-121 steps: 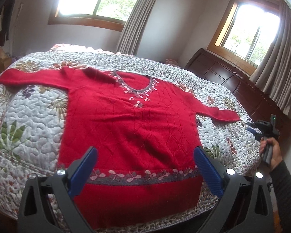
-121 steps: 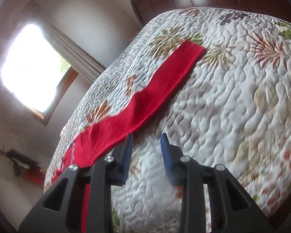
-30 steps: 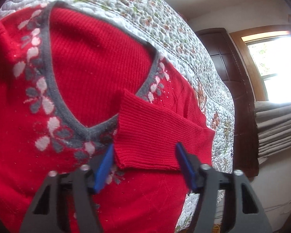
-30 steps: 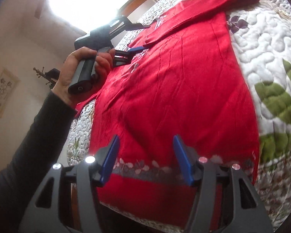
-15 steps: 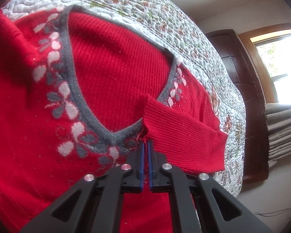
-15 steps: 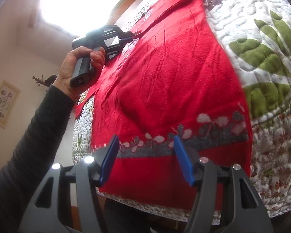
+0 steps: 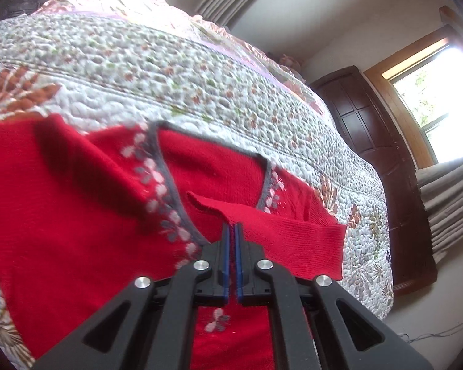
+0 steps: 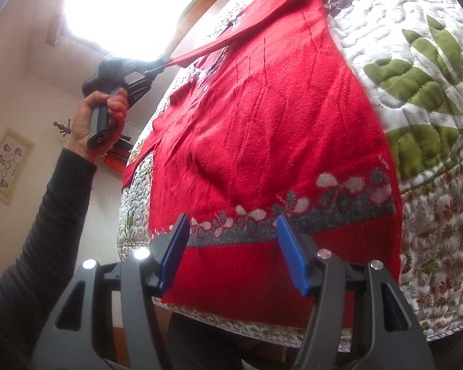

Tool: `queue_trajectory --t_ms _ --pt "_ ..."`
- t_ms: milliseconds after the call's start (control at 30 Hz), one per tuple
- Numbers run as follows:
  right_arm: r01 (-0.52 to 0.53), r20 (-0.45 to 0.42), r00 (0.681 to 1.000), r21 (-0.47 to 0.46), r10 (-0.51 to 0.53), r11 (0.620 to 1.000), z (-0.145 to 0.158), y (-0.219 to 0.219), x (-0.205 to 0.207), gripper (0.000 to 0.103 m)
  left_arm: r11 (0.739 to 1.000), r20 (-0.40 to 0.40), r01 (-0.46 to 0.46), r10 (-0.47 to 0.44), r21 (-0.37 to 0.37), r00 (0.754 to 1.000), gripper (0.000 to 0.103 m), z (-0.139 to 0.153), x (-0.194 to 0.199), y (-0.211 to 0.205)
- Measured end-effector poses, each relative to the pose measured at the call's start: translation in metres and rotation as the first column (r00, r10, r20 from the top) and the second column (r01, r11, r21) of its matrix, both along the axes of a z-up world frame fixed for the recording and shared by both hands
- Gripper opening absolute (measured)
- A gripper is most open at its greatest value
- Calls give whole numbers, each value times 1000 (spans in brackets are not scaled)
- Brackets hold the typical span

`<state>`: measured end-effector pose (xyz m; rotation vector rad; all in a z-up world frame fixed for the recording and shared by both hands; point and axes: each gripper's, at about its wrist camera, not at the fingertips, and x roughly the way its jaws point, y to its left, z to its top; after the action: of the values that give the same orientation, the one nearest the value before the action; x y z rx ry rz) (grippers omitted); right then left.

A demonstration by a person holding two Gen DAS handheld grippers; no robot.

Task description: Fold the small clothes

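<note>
The bed (image 7: 200,71), under its quilted floral cover, carries the red sweater (image 8: 262,141) spread flat and face up, its hem at the bed's near edge and its neckline well ahead toward the far side. The step in hand looks like the sleeve fold: the left hand-held gripper (image 7: 231,231) is clamped shut on the cuff of the sleeve (image 7: 293,240), which lies doubled across the chest just ahead of its tips, beside the grey V of the neckline (image 7: 169,185); in the right wrist view that sleeve runs taut from the shoulder to the lifted tool. The right hand-held gripper (image 8: 231,246) hovers with its jaws spread wide and holding nothing, the patterned hem band (image 8: 308,206) just ahead of its tips. Next, I judge, the cuff should be laid flat and square on the body, then released, without dragging the chest fabric. Bare quilt lies open to either side of the sweater, but the hem hangs at the bed's edge, so a pull toward the person could slide it off.
</note>
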<state>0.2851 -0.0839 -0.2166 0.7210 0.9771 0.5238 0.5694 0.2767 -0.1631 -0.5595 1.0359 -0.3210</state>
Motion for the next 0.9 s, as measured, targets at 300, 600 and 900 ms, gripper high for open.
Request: queue_trajectory --t_ms 300,600,900 --pt "-28 6 1000 -4 28 1000 6 15 0 59 992 -3 -116 117 44 993 2 3 -16 103" --pt "-29 2 1000 -15 29 999 8 21 -2 59 985 -34 -170 170 13 985 2 -27 -28 138" --pt "-33 6 999 -16 33 999 7 23 -2 59 980 -61 -196 195 -15 979 2 -52 -39 148"
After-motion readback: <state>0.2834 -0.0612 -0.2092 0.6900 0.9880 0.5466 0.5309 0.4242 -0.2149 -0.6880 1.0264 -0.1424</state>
